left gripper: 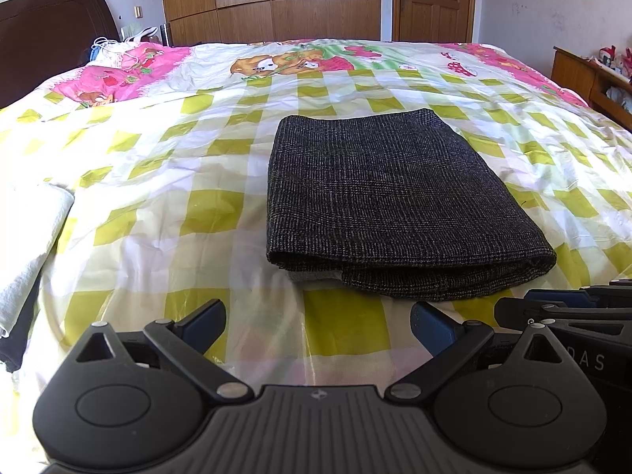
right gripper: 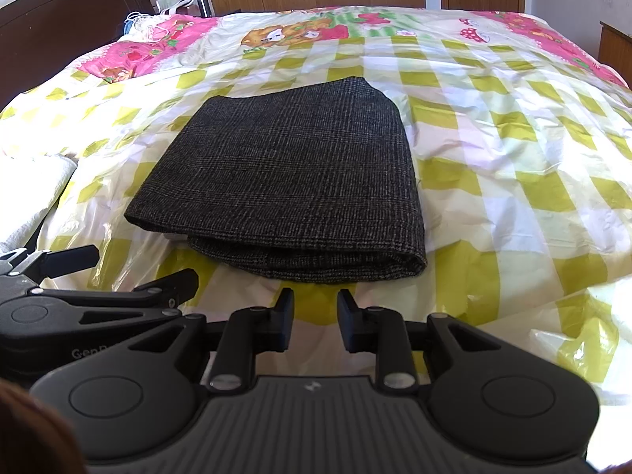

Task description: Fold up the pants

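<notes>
Left gripper (left gripper: pixel 318 326): jaws spread wide, nothing between them, held above the bedspread just short of the near edge of the pants; its blue-padded fingers (left gripper: pixel 205 318) are seen clear of the cloth. Right gripper (right gripper: pixel 315 318): jaws parted by a narrow gap, nothing gripped, likewise held just short of the near folded edge; its body is seen at the right margin of the left wrist view, close beside the left gripper. Pants (left gripper: pixel 391 201): dark grey, finely checked weave, folded into a compact rectangular stack, layered edges turned toward the grippers, laid flat near the middle of the bed. A paler inner layer is shown at the near left corner of the stack. Bedspread (left gripper: pixel 205 213): white and yellow-green check, pink border with cartoon bears and strawberries toward the far side, lightly creased. White cloth (left gripper: pixel 27 233): lying at the left edge of the bed, well apart from the pants. Headboard (left gripper: pixel 51 27): dark brown, at far left. Wardrobe (left gripper: pixel 272 0): wooden, panelled, against the far wall. Door (left gripper: pixel 434 0): wooden, shut, to the right of the wardrobe. Wooden shelf (left gripper: pixel 576 75): at the right of the bed.
</notes>
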`<act>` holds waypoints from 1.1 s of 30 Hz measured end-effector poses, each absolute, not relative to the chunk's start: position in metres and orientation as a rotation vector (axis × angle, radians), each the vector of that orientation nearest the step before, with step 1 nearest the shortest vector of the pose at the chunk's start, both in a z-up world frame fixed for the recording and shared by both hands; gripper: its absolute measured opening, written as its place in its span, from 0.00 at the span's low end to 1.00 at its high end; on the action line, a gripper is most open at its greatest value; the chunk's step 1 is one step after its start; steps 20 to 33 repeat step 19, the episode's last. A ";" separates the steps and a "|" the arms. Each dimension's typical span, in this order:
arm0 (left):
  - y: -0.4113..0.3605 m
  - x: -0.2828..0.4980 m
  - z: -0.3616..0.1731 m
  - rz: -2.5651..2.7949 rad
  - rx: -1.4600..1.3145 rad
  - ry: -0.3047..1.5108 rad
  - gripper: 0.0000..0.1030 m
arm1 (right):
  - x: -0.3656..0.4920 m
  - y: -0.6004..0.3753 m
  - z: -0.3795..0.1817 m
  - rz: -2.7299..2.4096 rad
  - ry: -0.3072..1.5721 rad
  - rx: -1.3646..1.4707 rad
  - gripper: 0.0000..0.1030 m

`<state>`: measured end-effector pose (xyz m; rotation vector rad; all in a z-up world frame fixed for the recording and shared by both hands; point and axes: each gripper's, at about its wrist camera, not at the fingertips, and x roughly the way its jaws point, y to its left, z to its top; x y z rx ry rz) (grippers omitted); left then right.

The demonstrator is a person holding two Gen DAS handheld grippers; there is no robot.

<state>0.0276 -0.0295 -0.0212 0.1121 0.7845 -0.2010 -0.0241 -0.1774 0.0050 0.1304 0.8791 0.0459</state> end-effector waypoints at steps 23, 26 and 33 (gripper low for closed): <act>-0.031 0.027 -0.020 -0.194 0.121 0.775 1.00 | -0.024 -0.177 0.005 0.050 0.882 0.133 0.26; -0.031 0.027 -0.020 -0.194 0.121 0.775 1.00 | -0.024 -0.177 0.005 0.050 0.882 0.133 0.26; -0.031 0.027 -0.020 -0.194 0.121 0.775 1.00 | -0.024 -0.177 0.005 0.050 0.882 0.133 0.26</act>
